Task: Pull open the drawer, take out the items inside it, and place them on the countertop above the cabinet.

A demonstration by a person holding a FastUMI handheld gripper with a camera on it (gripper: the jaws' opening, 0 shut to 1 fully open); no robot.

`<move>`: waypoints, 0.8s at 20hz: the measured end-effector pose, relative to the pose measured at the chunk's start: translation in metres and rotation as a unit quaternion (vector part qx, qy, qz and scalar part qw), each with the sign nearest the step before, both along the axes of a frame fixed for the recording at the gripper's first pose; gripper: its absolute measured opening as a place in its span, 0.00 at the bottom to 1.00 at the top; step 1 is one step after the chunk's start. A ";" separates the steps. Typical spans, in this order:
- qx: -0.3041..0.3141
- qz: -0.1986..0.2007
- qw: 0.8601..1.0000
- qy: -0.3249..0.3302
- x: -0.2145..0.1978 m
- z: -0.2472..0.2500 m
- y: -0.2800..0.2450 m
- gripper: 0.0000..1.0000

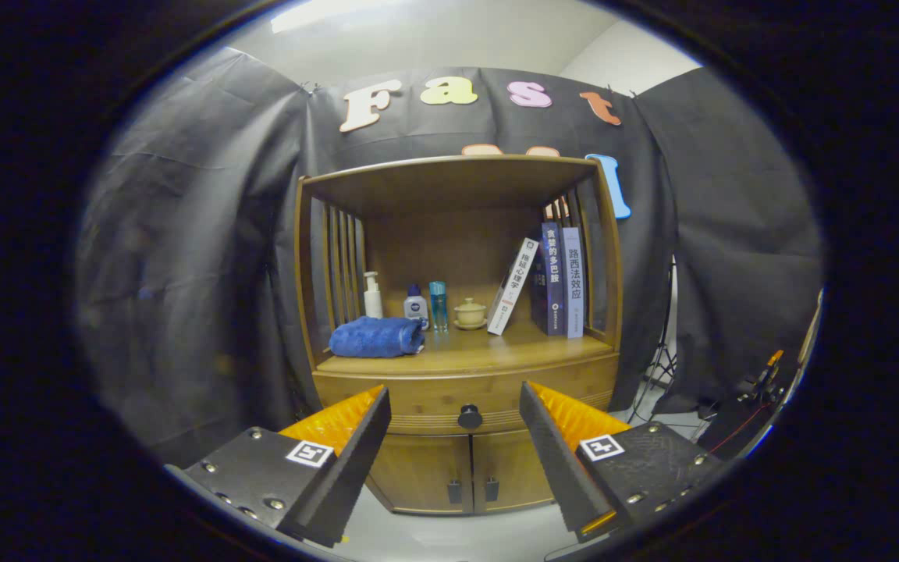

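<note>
A wooden cabinet stands ahead against the booth's wall. Its drawer is closed, with a round dark knob in the middle of its front. The knob lies beyond my fingers, in line with the gap between them. My gripper is open, with nothing between its fingers, and is still some way from the cabinet. The countertop above the drawer carries a folded blue towel at its left. What is inside the drawer is hidden.
On the countertop stand a white pump bottle, a small dark bottle, a teal bottle, a lidded cup and several books. Two closed doors sit below the drawer. A stand and cables are to the right.
</note>
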State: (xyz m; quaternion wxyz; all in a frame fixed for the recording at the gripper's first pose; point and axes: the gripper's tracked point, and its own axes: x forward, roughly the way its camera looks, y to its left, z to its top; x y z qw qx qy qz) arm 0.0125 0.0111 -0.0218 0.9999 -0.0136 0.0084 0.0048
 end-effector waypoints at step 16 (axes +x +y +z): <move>0.005 -0.026 0.999 0.047 0.148 -0.122 -0.022 0.99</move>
